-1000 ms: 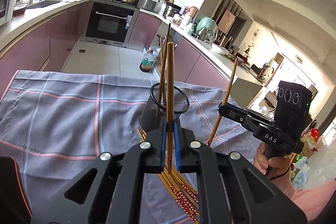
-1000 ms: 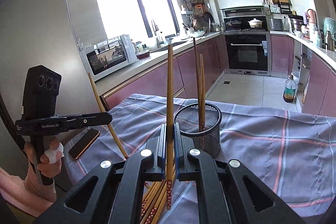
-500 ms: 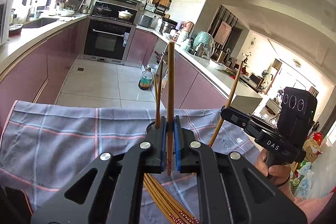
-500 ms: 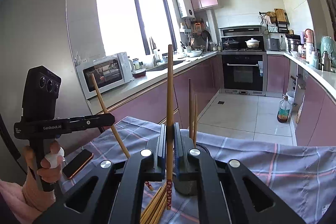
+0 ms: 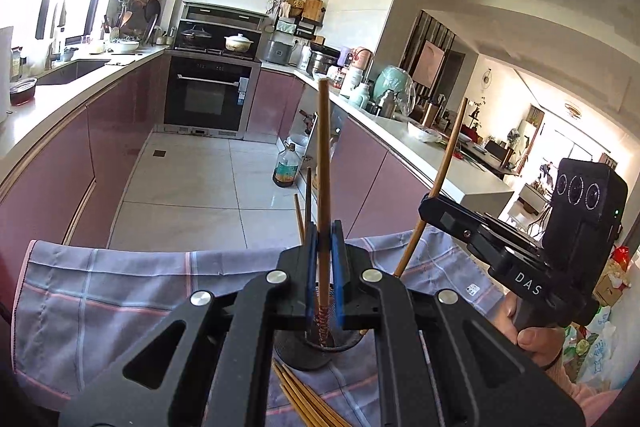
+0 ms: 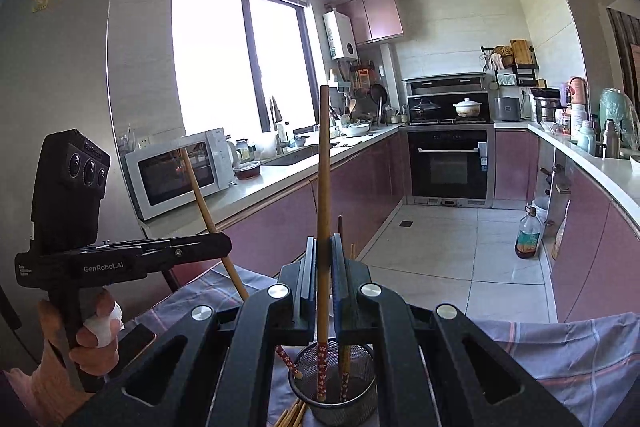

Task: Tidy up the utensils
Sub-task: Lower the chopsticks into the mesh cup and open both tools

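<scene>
both grippers are clamped on one chopstick each and both are lined up over the same mesh cup (image 6: 334, 391), so that's the sketchy part imo. the cup's mouth is small and already has a couple of sticks standing in it. if both drop at once, the new ones could knock each other or bounce off the rim and end up on the cloth (image 5: 120, 291). the cup also looks light, so a stick pushed in at a slant could tip it.

left gripper (image 5: 323, 267): pads squeezed narrow on its chopstick (image 5: 323, 163), held about upright, patterned lower end poking just below the jaws and right over the cup opening. from the right wrist view that same stick looks tilted, its flowered tip near the cup's left rim, and i can't tell if it's inside or just outside.

right gripper (image 6: 323, 267): also pinched tight on a chopstick (image 6: 324, 195), nearly vertical, and its flowered end looks to be already down inside the cup, beside the ones standing there.

the rest of the chopsticks (image 5: 308, 399) lie in a loose bunch on the cloth just in front of the cup, so plenty left to do. i'd guess letting go one at a time is safer.
</scene>
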The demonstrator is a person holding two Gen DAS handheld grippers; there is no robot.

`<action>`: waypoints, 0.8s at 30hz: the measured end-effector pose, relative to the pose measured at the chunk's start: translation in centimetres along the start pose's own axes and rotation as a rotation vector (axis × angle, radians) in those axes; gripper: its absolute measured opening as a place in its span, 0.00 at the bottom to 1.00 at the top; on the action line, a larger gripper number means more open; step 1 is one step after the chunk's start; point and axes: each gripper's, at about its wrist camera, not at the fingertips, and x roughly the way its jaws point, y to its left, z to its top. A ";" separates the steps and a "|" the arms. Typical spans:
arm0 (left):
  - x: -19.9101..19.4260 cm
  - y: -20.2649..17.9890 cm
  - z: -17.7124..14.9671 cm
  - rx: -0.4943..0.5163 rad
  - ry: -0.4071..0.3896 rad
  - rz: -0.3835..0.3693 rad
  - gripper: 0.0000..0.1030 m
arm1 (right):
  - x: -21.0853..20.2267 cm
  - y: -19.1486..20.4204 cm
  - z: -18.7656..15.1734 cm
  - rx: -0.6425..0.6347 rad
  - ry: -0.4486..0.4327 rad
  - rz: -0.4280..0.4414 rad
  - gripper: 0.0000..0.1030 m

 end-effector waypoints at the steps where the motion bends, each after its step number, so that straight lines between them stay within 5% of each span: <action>1: 0.5 0.0 -0.1 0.005 0.014 0.001 0.07 | 0.5 -0.1 0.0 0.002 0.007 -0.003 0.05; 16: 7.5 -0.3 -2.7 0.087 0.257 0.030 0.07 | 7.2 -1.3 -3.6 0.041 0.326 -0.018 0.05; 24: 10.3 1.3 -3.5 0.061 0.300 0.042 0.09 | 8.8 -1.4 -4.4 0.059 0.374 -0.045 0.07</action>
